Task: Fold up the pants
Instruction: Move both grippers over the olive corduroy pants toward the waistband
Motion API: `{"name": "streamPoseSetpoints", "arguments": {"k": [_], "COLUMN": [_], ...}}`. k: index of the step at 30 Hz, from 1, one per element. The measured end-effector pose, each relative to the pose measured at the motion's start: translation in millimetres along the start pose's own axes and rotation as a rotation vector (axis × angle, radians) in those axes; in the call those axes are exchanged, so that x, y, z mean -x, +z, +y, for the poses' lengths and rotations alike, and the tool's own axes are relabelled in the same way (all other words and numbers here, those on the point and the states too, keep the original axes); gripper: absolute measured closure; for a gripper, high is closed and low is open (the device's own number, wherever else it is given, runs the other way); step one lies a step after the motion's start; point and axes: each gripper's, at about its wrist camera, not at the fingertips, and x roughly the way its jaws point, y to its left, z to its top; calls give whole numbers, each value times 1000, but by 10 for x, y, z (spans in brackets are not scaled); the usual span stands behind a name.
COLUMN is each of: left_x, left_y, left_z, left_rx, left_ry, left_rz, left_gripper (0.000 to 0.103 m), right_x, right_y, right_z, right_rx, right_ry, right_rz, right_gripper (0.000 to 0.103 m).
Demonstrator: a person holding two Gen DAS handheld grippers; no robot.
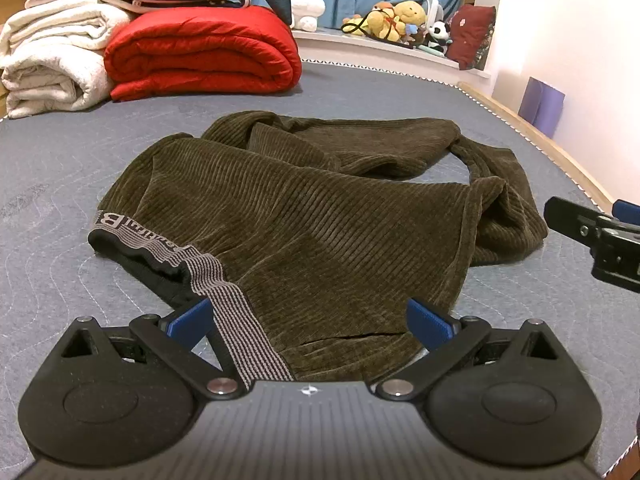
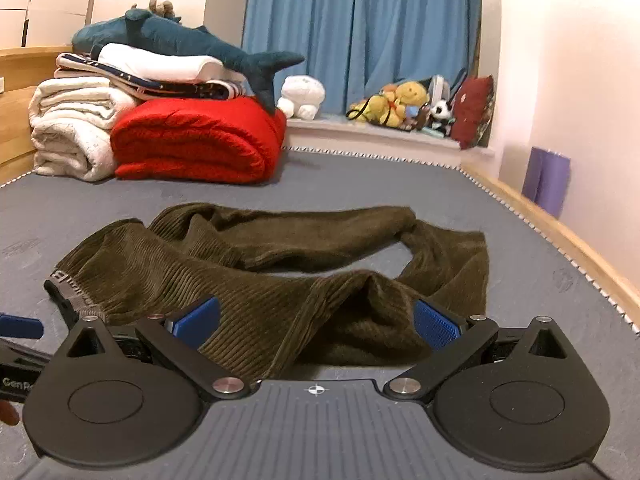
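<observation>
Dark olive corduroy pants (image 1: 312,216) lie crumpled on the grey quilted mattress (image 1: 60,168), the striped grey waistband (image 1: 224,292) near me on the left and the legs curling away to the right. My left gripper (image 1: 310,320) is open above the waistband end, its blue pads wide apart and pressing on nothing. My right gripper (image 2: 316,320) is open too, over the bunched leg fabric (image 2: 360,292) of the pants (image 2: 256,264). The right gripper's black body (image 1: 600,236) shows at the right edge of the left wrist view.
Folded white blankets (image 1: 52,56) and a red quilt (image 1: 204,52) with a plush shark (image 2: 180,40) on top are stacked at the far left. Soft toys (image 1: 400,20) fill the window ledge before blue curtains (image 2: 360,32). A wooden bed edge (image 2: 560,232) runs along the right.
</observation>
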Motion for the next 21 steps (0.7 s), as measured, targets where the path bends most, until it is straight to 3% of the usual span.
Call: {"name": "streamPoseSetpoints", "arguments": {"k": [1, 9, 21], "left_x": [-17, -73, -107], "left_y": [-47, -195, -271], "left_z": [-9, -8, -25], "left_rx": [-1, 5, 1], "left_ry": [1, 4, 6], "left_rz": [-2, 2, -5], "left_gripper": [0, 0, 0], "right_x": [19, 182, 163], "right_y": [61, 142, 143], "right_z": [-31, -36, -103], "right_rx": [-15, 14, -4], "right_ry": [-22, -34, 15], "right_rz": [-33, -23, -12], "right_gripper": [1, 2, 1]}}
